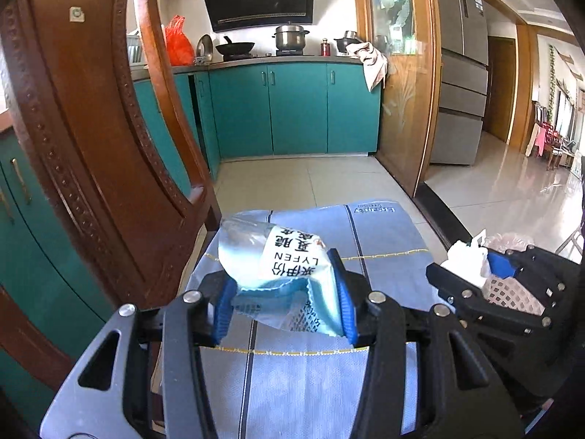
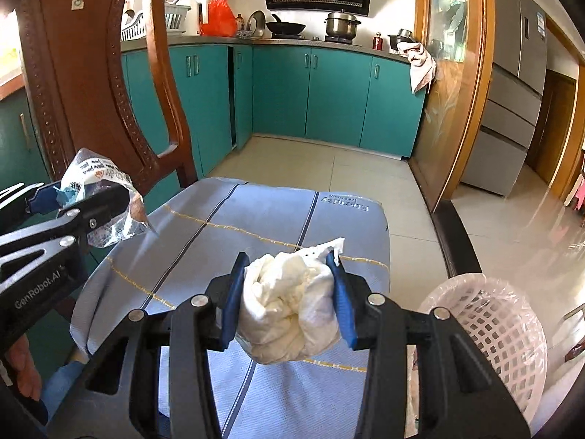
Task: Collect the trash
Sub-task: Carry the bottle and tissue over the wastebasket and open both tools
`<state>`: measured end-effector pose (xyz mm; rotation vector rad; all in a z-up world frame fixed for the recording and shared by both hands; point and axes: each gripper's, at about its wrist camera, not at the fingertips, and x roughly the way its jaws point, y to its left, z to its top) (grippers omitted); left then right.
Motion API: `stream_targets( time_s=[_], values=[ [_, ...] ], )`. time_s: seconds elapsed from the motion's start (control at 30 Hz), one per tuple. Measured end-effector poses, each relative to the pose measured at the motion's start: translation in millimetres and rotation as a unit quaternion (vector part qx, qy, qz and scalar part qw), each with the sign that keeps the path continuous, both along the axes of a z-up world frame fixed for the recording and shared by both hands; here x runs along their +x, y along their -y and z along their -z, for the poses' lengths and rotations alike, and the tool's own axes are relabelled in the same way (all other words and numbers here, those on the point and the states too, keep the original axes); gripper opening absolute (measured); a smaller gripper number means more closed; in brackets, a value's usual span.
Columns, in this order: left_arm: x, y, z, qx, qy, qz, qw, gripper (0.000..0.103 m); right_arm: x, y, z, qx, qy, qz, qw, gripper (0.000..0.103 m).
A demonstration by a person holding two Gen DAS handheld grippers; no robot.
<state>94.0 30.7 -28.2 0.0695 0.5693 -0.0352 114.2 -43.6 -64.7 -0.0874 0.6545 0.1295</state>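
Blue cloth [image 1: 384, 256], wrapper [image 1: 289, 259] pointing away

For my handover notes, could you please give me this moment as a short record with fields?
setting: kitchen, blue cloth on a surface beside a wooden chair
left gripper: jaws shut on a snack wrapper
right gripper: jaws shut on a tissue wad
basket: white, lined, on the right, below the right gripper
trash on cloth: none visible
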Motion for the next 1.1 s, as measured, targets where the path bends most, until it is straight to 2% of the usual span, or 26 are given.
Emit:
stream_targets(
  time_s=[0.23,0.77,0.93,1.1],
  values=[
    [-11.6,-7.7,-10.1,-0.002,0.018,-0.011,0.9998,0.048,-5.8,-5.7,-13.6,-0.004,0.020,0.001,1.000,0.043],
    [-10.0,-5.7,-11.6,-0.007,0.017,-0.010,0.9998,0.048,-13.8,-1.5,-18.6,-0.003,0.028,0.005,1.000,0.043],
    [-9.8,10.0,-14.4,-0.016,0.017,0.015,0.9996,0.048,-25.4,31.0,-29.7,-0.008,0.045,0.037,0.998,0.043],
    [-6.0,57.5,-12.5,-0.035,0.001,0.081,0.9961,0.047,-47.6,100.7,-35.9,-0.001,0.054,0.113,0.992,0.043]
  ],
)
